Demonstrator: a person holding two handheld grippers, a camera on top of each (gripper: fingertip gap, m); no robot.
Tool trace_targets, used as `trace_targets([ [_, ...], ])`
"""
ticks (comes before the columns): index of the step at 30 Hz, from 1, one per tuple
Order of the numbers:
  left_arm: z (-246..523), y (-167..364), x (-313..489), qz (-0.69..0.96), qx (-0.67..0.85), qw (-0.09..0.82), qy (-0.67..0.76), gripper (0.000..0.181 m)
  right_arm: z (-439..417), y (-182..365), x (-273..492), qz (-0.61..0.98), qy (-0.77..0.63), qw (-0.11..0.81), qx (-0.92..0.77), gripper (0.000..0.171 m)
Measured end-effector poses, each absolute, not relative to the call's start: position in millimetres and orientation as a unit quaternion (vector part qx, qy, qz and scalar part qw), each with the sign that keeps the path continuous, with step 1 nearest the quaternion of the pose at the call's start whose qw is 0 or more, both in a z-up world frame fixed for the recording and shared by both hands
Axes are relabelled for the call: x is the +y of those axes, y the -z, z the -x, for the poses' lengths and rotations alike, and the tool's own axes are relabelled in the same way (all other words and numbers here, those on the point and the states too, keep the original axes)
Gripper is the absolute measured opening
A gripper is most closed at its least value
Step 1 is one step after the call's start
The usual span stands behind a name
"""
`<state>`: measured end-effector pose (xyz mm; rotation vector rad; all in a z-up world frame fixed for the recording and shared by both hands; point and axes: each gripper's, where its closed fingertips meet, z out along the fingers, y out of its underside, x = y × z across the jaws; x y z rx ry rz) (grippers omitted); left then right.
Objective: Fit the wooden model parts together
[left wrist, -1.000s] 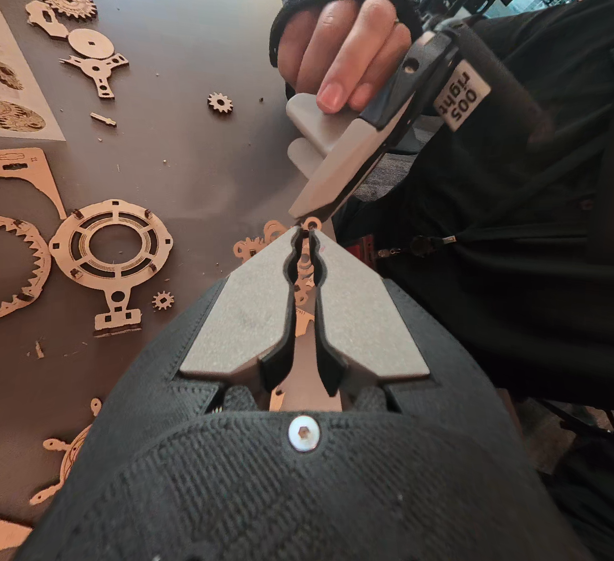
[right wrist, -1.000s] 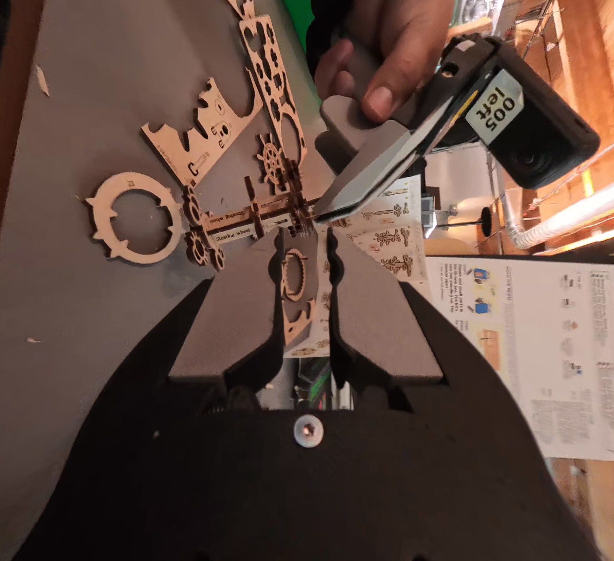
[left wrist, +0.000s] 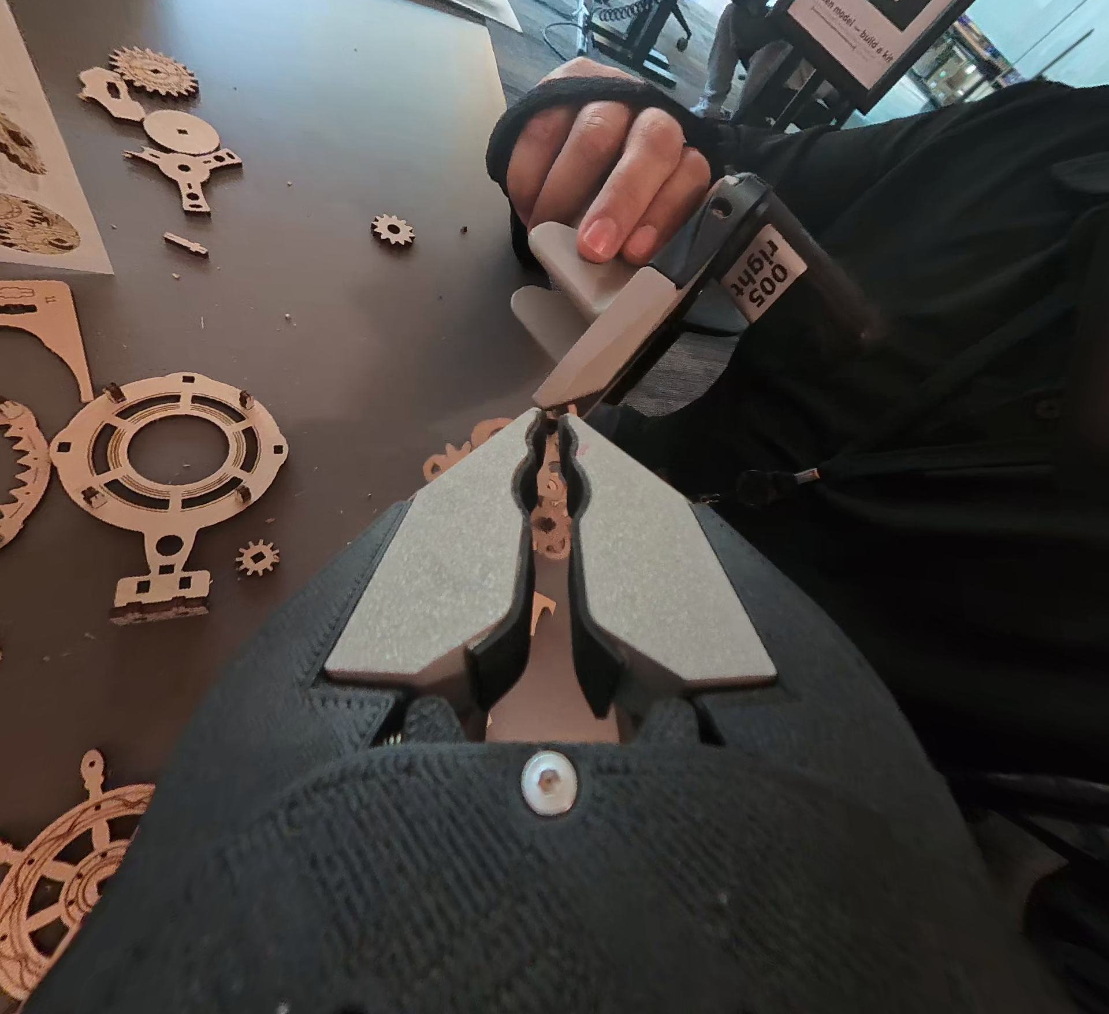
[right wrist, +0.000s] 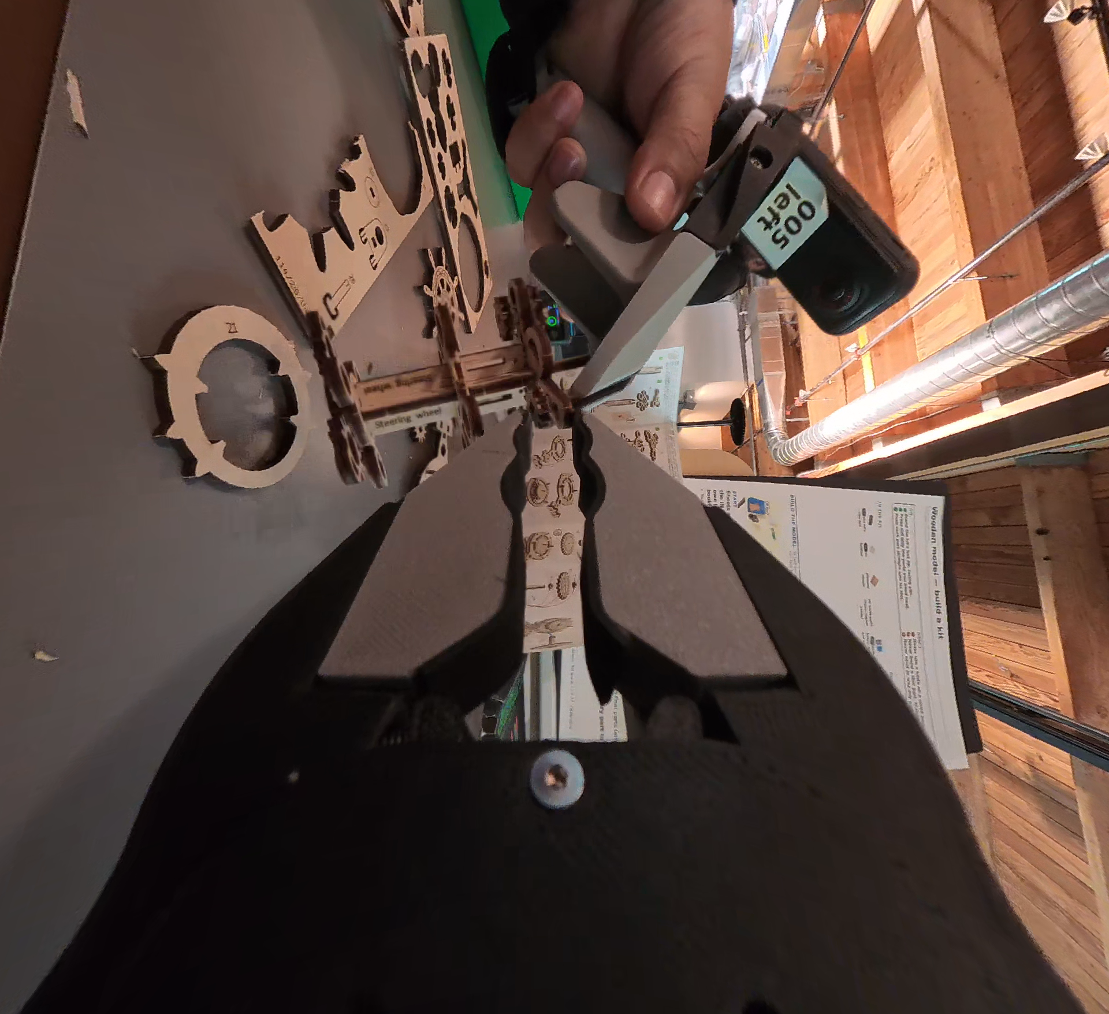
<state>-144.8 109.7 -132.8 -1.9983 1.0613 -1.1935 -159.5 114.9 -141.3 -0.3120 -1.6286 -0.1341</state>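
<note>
A wooden assembly (right wrist: 420, 385) of a slotted bar with dark gears across it hangs above the grey table (right wrist: 150, 205). My left gripper (left wrist: 549, 427) is shut on it, and gear pieces (left wrist: 549, 511) show between its fingers. In the right wrist view the left gripper (right wrist: 591, 385) pinches the bar's right end. My right gripper (right wrist: 552, 421) has its jaws a narrow gap apart, and its tips clamp the small gear cluster (right wrist: 543, 406) at that same end. In the left wrist view the right gripper (left wrist: 555, 403) meets my left fingertips tip to tip.
Loose parts lie on the table: a ring frame (left wrist: 171, 457), small gears (left wrist: 393, 230), a three-armed piece (left wrist: 186, 169) and a ship's wheel (left wrist: 54, 865). A ring offcut (right wrist: 234, 397), punched sheets (right wrist: 444, 145) and an instruction sheet (right wrist: 840, 595) lie around. A person's dark sleeve (left wrist: 900, 445) is close on the right. My two grippers' fingertips are within a few centimetres of each other.
The right gripper's jaws have narrowed, and the wooden piece seen between them is gone from the gap. Both grippers stay tip to tip at the assembly's end, which now looks closer.
</note>
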Motion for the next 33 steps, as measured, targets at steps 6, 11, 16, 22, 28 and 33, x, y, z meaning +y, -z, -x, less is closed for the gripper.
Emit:
trace_targets([
  [6, 147, 134, 107, 0.754, 0.392, 0.305, 0.43, 0.0, 161, 143, 113, 0.125, 0.07, 0.68, -0.719, 0.008],
  [11, 162, 131, 109, 0.768, 0.361, 0.339, 0.405, 0.005, 162, 146, 115, 0.126, 0.077, 0.684, -0.714, 0.006],
  [16, 163, 139, 109, 0.785, 0.365, 0.374, 0.331, 0.012, 165, 147, 113, 0.126, 0.074, 0.689, -0.71, 0.006],
  [22, 159, 148, 105, 0.786, 0.39, 0.389, 0.282, 0.01, 168, 150, 110, 0.12, 0.074, 0.688, -0.712, 0.006],
  [28, 161, 146, 105, 0.779, 0.382, 0.408, 0.283, 0.008, 170, 151, 111, 0.127, 0.067, 0.691, -0.708, 0.006],
  [33, 181, 137, 103, 0.775, 0.366, 0.445, 0.257, 0.008, 171, 153, 111, 0.124, 0.067, 0.691, -0.709, 0.006],
])
